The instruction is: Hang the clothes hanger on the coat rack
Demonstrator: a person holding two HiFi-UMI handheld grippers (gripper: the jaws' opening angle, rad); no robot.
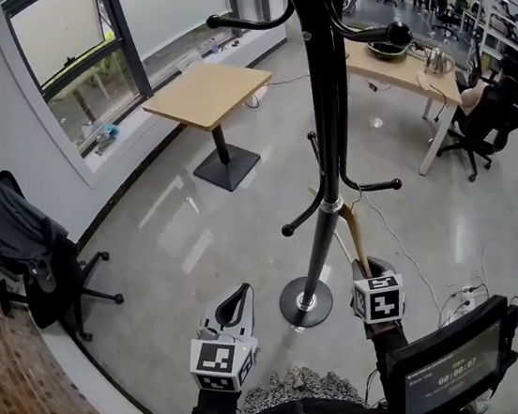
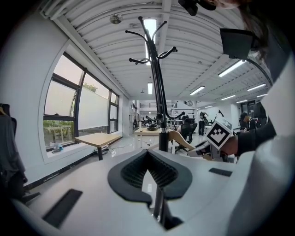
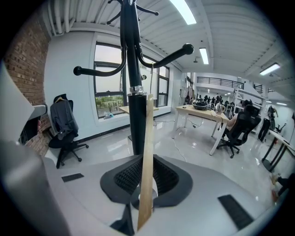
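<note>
The black coat rack (image 1: 325,136) stands on its round base (image 1: 306,301) just ahead of me, with curved arms at mid height and at the top. A wooden clothes hanger (image 1: 353,231) rises beside the pole on its right, and my right gripper (image 1: 364,268) is shut on its lower end. In the right gripper view the hanger (image 3: 146,147) shows edge-on between the jaws, right in front of the rack pole (image 3: 132,69). My left gripper (image 1: 244,293) is left of the base, shut and empty. The left gripper view shows the rack (image 2: 158,92) and hanger (image 2: 181,138).
A square wooden table (image 1: 208,92) stands beyond the rack by the window. An office chair with a dark jacket (image 1: 24,249) is at the left wall. A long desk (image 1: 404,70) and chair are at the right. A monitor (image 1: 447,366) and floor cables (image 1: 461,301) lie near my right.
</note>
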